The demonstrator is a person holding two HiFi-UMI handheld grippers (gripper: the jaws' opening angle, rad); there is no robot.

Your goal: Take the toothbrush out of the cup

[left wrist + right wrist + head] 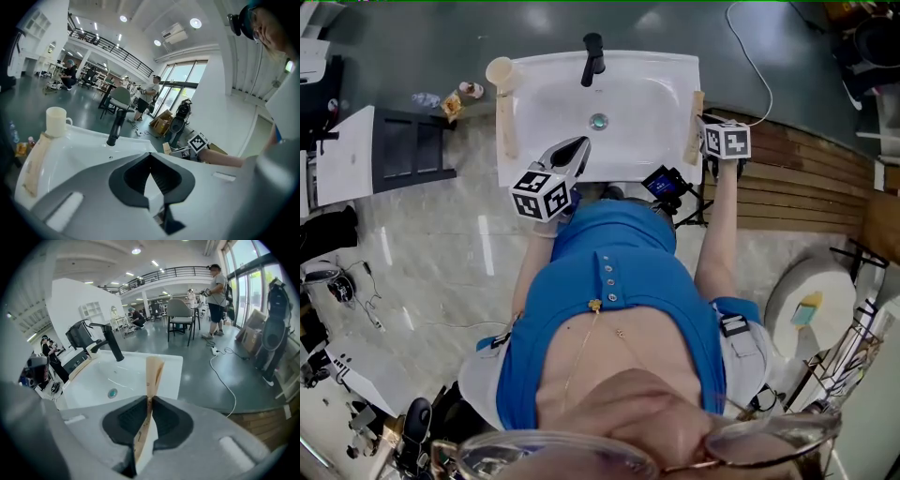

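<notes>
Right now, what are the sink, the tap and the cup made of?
Sink: likely glazed white ceramic, glossy with light streaks. Tap: probably metal, matte black, hardly shines. Cup: smooth cream with a handle, ceramic or plastic; I can't tell which.

Left tongs [150,157] are sitting closed and empty; right tongs [149,401], arm outstretched, are pinching a thin tan strip [153,373].
</notes>
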